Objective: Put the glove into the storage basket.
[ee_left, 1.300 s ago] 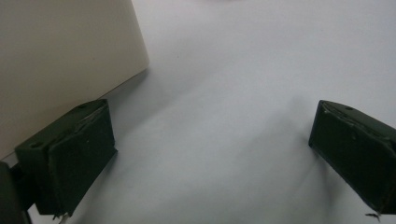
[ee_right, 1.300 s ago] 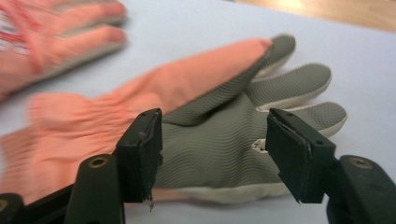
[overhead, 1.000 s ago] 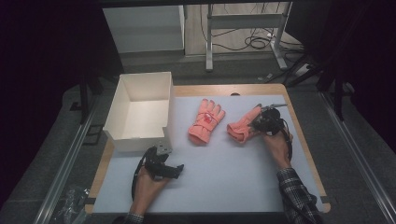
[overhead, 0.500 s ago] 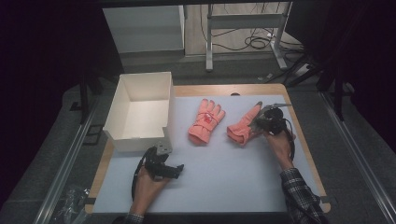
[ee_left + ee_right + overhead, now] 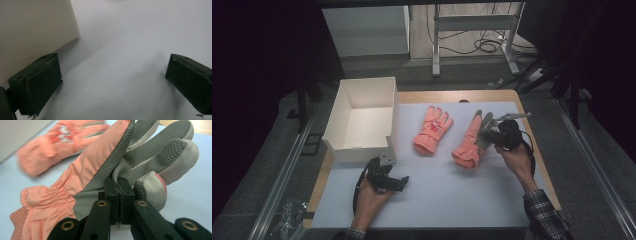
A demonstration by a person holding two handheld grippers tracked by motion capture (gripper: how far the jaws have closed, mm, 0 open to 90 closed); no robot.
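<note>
Seen from the high view, a person stands at a tabletop (image 5: 437, 195) covered with a pale sheet, holding a gripper in each hand. The right gripper (image 5: 490, 134) grips the palm of an orange winter glove (image 5: 469, 142), lifting its finger end while the knitted cuff sags toward the sheet below and to the left of the fingers. A second orange glove (image 5: 432, 129) lies flat, well apart to the left of those fingers. The left gripper (image 5: 393, 183) rests low on the sheet near the tabletop's front edge, with an open white cardboard box (image 5: 362, 107) just behind it. In the left gripper view, the two black fingers (image 5: 37, 82) stand spread wide apart with bare sheet between them, and the box's outer wall (image 5: 32, 32) rises just beside the left-hand finger. In the right gripper view, the fingers (image 5: 113, 192) are pressed together, pinching a fold of the held glove's grey textured palm; its grey fingertips fan out above and to the right, its orange cuff hangs to the lower left, and the other glove (image 5: 62, 142) lies blurred beyond, up and to the left.
</note>
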